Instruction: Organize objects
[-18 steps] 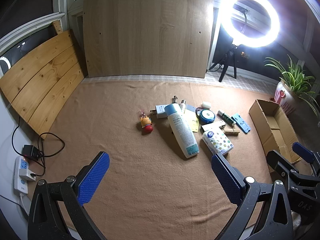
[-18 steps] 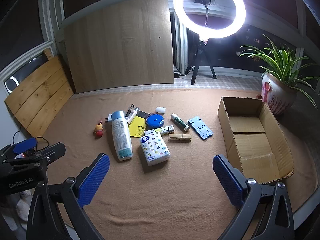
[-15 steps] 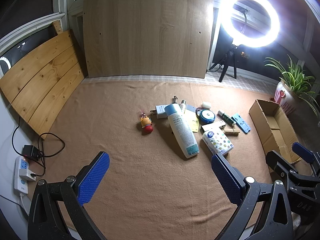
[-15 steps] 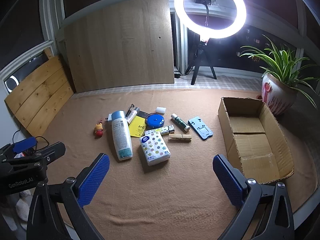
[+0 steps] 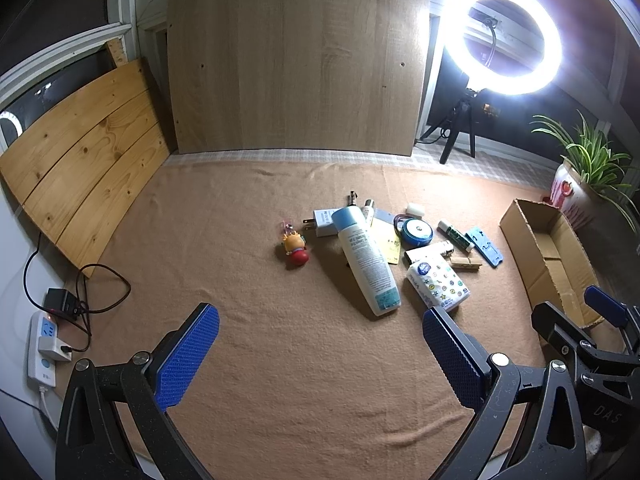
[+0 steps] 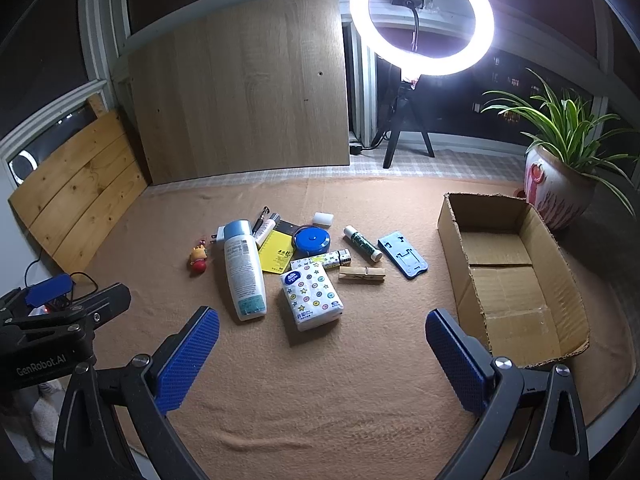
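Several small objects lie clustered on the tan cloth: a white bottle with a blue cap, a tissue pack, a yellow notepad, a round blue tin, a wooden clothespin, a blue phone stand, a glue stick and a small red toy figure. An open cardboard box lies to their right. My left gripper and my right gripper hang open above the near cloth, nothing between their blue pads. The same bottle and toy show in the left wrist view.
A ring light on a tripod stands at the back, a potted plant at far right. Wooden boards lean against the back and left walls. A power strip with cables lies at the left edge.
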Motion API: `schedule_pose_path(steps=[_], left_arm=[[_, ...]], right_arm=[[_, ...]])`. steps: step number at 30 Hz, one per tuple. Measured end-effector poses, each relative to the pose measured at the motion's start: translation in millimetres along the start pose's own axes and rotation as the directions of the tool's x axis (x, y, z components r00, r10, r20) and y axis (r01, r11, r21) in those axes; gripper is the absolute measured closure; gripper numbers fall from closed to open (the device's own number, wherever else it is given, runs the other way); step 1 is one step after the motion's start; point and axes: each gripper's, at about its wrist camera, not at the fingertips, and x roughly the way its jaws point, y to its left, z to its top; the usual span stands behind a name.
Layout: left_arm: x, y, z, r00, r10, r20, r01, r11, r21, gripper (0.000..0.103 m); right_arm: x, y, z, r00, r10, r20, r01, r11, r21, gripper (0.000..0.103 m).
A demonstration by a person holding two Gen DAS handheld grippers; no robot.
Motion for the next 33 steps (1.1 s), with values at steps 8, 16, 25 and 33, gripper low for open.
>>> schedule_pose_path(steps=[8, 16, 25, 33], left_arm=[[0, 0, 0, 1.000, -0.002, -0.001, 0.002, 1.000, 0.003, 0.000], [2, 0, 0, 1.000, -0.001, -0.005, 0.001, 1.000, 0.004, 0.000], [16, -3, 3, 1.000, 0.001, -0.028, -0.001, 1.000, 0.005, 0.000], [35, -3, 5, 0.999, 0.001, -0.051, 0.000, 1.000, 0.008, 0.000]], right_arm=[[0, 0, 0, 1.000, 0.000, -0.001, 0.000, 1.000, 0.002, 0.001], [4, -2, 0, 1.000, -0.003, -0.006, 0.003, 1.000, 0.006, 0.001], [14, -4, 1, 1.000, -0.004, -0.023, 0.004, 1.000, 0.010, 0.001], [25, -9, 3, 0.999, -0.002, -0.039, 0.003, 1.000, 0.019, 0.001]])
